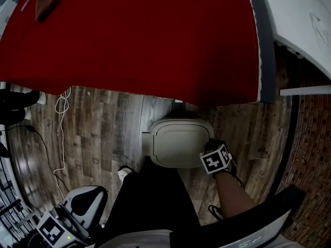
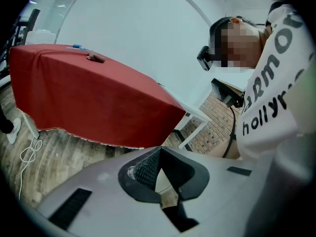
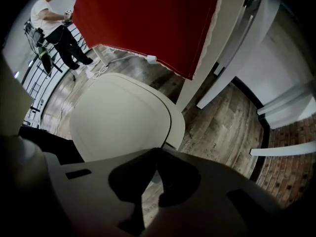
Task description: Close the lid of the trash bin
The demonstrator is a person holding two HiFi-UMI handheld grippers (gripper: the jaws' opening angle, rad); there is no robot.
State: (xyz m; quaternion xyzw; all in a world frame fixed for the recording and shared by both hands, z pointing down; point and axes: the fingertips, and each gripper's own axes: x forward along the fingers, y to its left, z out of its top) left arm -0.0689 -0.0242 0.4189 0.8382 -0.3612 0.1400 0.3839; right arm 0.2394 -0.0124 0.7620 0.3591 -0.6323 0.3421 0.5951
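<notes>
Trash bin (image 1: 147, 142) stands on the wooden floor (image 1: 93, 133) just beside the red-draped counter (image 1: 129, 35), its lid (image 1: 181, 141) lying flat on top. Right tool (image 3: 157, 154), jaws pressed together and empty, hangs at the bin's right edge. Left tool (image 2: 159, 151), likewise pressed together and empty, is well apart from the bin.

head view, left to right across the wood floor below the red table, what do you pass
white cord → trash bin → right gripper, at the bin's right edge → brick surface
</notes>
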